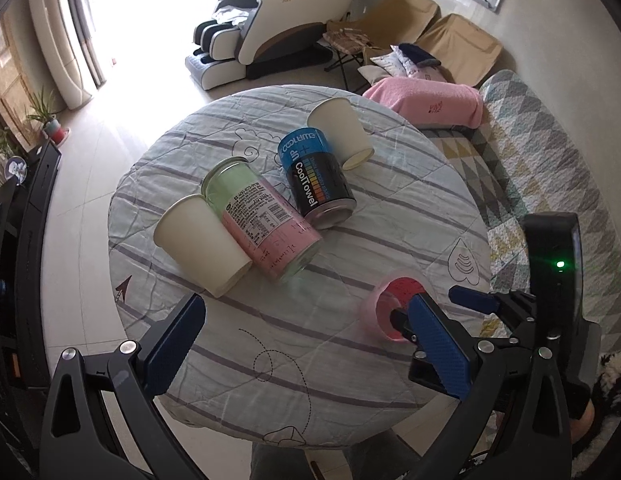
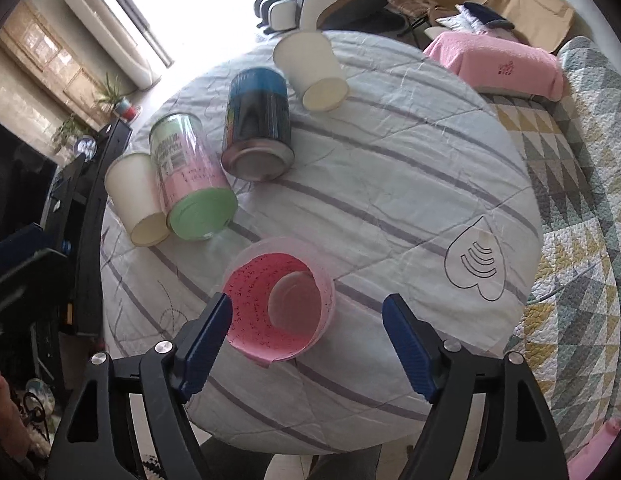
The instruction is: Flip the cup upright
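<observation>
Your left tongs' finger (image 1: pixel 434 344) hides part of the pink cup (image 1: pixel 384 312), which looks blurred; the surface (image 1: pixel 270 420) hides your legs.

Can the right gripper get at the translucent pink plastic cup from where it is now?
Probably yes: the right gripper is open, the translucent pink plastic cup sits between its blue fingers, nothing blocking.
</observation>
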The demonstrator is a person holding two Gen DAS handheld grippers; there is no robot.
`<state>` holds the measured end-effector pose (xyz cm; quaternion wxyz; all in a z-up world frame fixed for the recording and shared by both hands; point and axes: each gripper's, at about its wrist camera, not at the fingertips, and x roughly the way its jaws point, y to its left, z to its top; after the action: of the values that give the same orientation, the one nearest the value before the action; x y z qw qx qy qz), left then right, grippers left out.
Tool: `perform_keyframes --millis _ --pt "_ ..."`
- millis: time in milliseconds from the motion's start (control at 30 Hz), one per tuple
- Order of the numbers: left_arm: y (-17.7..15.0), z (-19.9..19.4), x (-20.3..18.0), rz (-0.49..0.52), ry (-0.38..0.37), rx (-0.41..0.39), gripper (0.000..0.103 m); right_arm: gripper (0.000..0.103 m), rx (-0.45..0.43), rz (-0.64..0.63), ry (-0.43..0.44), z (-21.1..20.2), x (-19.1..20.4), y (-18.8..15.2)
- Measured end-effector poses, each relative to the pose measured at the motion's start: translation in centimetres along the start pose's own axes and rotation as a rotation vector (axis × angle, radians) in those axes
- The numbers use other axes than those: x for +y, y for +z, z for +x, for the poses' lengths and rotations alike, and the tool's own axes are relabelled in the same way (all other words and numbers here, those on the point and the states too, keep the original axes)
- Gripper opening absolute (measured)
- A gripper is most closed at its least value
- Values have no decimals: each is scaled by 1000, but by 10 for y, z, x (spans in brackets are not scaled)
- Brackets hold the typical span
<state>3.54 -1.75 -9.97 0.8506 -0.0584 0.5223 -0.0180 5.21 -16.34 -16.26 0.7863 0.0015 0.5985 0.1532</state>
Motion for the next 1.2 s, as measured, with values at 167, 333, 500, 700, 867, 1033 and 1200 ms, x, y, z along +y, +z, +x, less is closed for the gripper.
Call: perform_keyframes --millis 167,333,500,700,867,1033,1200 --pt "-5 -3 6 -51 36 3 103 79 -41 -17 19 -22 -5 3" --pt "-18 2 24 -58 37 53 103 55 6 -34 41 -48 0 -33" --pt "-27 12 39 -51 59 78 103 14 118 8 60 20 6 -39" --pt "-28 17 37 -48 44 83 103 13 41 11 55 24 9 -3" --pt "-13 28 12 -27 8 87 103 13 81 17 64 3 -1 -24" --pt "9 50 -26 -18 -22 88 103 13 90 75 40 -10 -42 -30" --pt "32 78 -62 -38 -28 102 103 13 92 124 17 -19 -84 -26"
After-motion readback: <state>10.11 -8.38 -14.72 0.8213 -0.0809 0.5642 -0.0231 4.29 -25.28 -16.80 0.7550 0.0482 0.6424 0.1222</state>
